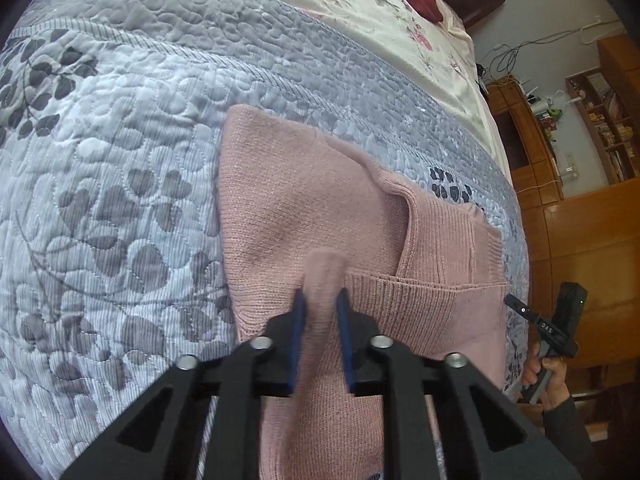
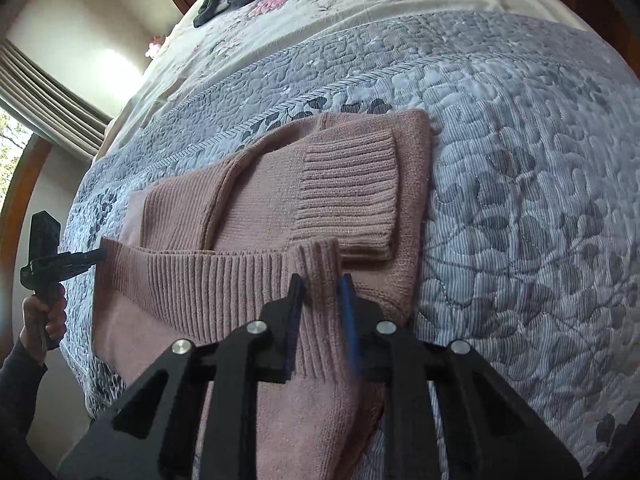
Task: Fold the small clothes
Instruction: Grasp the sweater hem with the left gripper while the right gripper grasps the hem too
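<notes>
Pink sweater (image 1: 312, 200) lies on the quilt (image 1: 120, 168), sleeves already folded in. Left gripper (image 1: 322, 300) and right gripper (image 2: 322, 284) each pinch the near ribbed hem, lifted. Remaining, I judge: fold the hem over toward the far edge.

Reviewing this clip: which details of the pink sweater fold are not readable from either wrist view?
- Left wrist view: the pink sweater runs under the left gripper and off the bottom edge; the pinched fabric is motion-blurred.
- Right wrist view: the right gripper covers the sweater's near part.
- Sweater's underside: hidden against the quilt in both.
</notes>
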